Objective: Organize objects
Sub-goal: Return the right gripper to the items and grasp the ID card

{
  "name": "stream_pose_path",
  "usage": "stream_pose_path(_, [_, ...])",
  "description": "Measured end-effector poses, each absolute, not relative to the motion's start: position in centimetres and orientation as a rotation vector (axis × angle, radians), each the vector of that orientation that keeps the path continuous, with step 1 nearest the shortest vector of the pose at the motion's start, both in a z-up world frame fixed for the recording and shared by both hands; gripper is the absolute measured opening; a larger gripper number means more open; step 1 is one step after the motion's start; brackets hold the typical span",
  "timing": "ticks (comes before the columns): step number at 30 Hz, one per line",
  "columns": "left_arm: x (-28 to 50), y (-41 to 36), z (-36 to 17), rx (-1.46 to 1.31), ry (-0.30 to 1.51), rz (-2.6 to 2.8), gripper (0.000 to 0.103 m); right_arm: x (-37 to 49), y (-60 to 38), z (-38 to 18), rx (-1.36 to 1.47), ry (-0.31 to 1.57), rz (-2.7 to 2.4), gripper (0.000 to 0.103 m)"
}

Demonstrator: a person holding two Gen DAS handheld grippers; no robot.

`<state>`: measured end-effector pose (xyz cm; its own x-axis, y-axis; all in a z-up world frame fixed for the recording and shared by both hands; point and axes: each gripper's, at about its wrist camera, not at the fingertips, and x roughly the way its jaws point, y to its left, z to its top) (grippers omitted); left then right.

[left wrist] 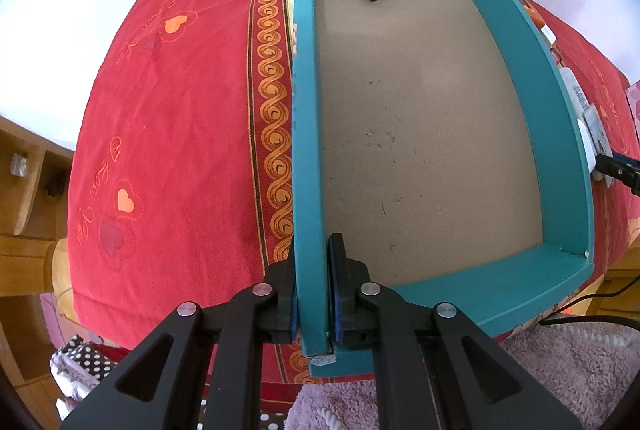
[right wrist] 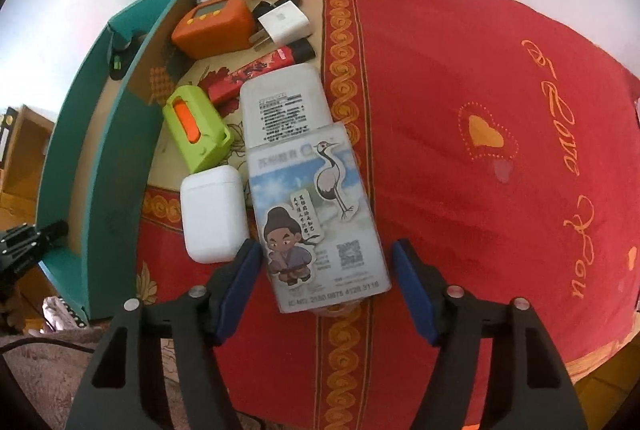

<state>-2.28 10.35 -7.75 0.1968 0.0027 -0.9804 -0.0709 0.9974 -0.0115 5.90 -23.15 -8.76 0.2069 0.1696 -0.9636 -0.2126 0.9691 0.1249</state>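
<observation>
Bright even daylight, soft shadows, strong fisheye bending, dark corners.

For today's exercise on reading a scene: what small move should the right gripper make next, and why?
Probably close the right gripper on the illustrated card: its pads flank the card without touching, while the left gripper is clamped on the teal box wall.

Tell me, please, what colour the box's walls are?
Teal, with a plain brown cardboard floor; the box shows best in the left wrist view.
</observation>
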Motion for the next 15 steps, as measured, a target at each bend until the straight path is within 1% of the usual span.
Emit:
stream_pose_path(6, [-2.3, 10.3, -7.7, -0.058, 1.372, 0.053, 0.011, 6.5, -22.1, -8.5, -0.074, 1.301, 0.288, 0.067])
stream_pose_path(8, [-2.3, 10.3, -7.7, -0.058, 1.372, 0.053, 0.011, 6.6, -22.2, -8.6, -0.07, 1.3, 0.284, 0.06])
stream_pose_path(15, [-2.3, 10.3, -7.7, -0.057, 1.373, 0.052, 0.011, 7.2, -23.3, -8.5, -0.002, 1.296, 0.295, 0.059])
